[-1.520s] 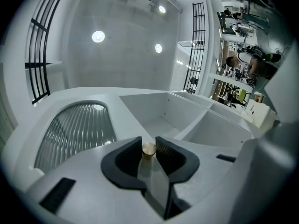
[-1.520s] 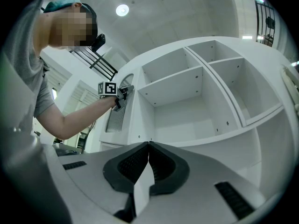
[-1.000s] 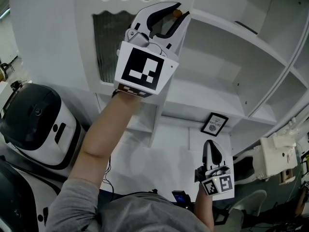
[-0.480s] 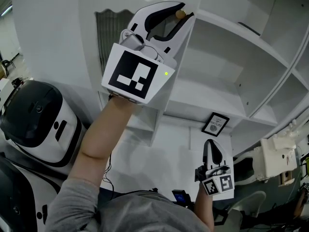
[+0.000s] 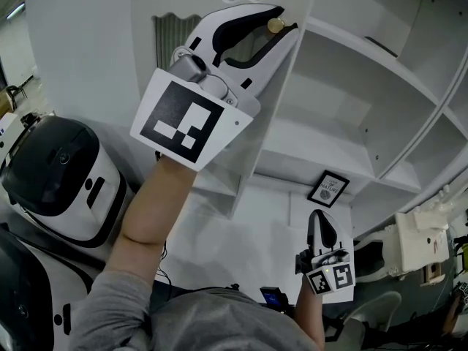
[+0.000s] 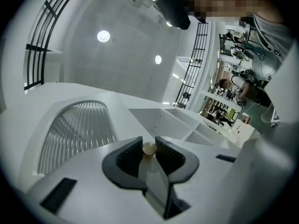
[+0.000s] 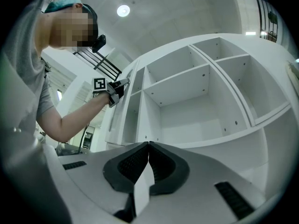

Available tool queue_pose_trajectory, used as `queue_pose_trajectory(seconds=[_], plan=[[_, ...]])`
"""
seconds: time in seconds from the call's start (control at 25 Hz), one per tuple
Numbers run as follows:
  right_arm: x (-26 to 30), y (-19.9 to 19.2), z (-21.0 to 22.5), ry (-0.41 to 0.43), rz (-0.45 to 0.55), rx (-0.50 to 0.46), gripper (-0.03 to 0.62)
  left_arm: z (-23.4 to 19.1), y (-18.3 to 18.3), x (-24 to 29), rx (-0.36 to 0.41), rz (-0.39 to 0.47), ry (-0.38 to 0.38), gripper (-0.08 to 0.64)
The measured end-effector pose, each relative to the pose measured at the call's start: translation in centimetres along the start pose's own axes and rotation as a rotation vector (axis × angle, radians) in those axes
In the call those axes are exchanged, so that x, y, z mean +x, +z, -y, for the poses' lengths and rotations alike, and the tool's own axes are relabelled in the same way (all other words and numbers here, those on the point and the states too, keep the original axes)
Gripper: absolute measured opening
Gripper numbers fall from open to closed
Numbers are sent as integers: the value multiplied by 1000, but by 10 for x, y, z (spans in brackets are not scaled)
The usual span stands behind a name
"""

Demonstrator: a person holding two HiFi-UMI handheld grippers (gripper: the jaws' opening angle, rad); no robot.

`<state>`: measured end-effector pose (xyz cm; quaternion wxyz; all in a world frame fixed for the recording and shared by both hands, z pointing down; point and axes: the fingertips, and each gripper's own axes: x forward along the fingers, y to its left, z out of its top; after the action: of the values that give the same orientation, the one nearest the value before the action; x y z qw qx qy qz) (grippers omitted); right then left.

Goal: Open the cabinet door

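At door (image 5: 142, 42) edge, L tool (image 5: 278, 20) clamped on knob (image 5: 276, 25) has pulled it wider; R tool (image 5: 320, 218) closed.

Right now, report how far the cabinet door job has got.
Done: the left gripper is shut on the knob, and the cabinet door stands swung out from the cabinet, with bare shelves showing beside it. In hand: the grip on that knob, likely mid-pull. Left: probably swinging the door wider, then letting go. The right gripper hangs low, shut and empty.

Round ceiling lights (image 6: 103, 36) glow overhead, black railings (image 6: 35, 59) climb at the left, and cluttered shelves (image 6: 218, 107) stand far off right.
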<state>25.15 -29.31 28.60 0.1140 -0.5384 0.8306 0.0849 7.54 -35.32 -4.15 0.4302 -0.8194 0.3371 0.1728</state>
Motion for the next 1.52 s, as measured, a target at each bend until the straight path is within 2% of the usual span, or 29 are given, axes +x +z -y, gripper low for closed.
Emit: queue_pose_trajectory(seconds=[0.32,0.64,1.04,1.32,1.52], plan=[[-2,2,-10,19,-1,3,26,0,18,-16,-20,8,-16,86],[1,0,-17,55,-4,14,26,-4,41,-45,-98,22,-15,86],[14,-4,-33,123,-10,37,26,-18,71,-90,-85,19,16,84],[24,-9,-50,176,-10,53,26,-30,89,-123,-123,57,4,83],[31,-11,-60,206,-11,64,26,-39,97,-138,-124,52,17,83]])
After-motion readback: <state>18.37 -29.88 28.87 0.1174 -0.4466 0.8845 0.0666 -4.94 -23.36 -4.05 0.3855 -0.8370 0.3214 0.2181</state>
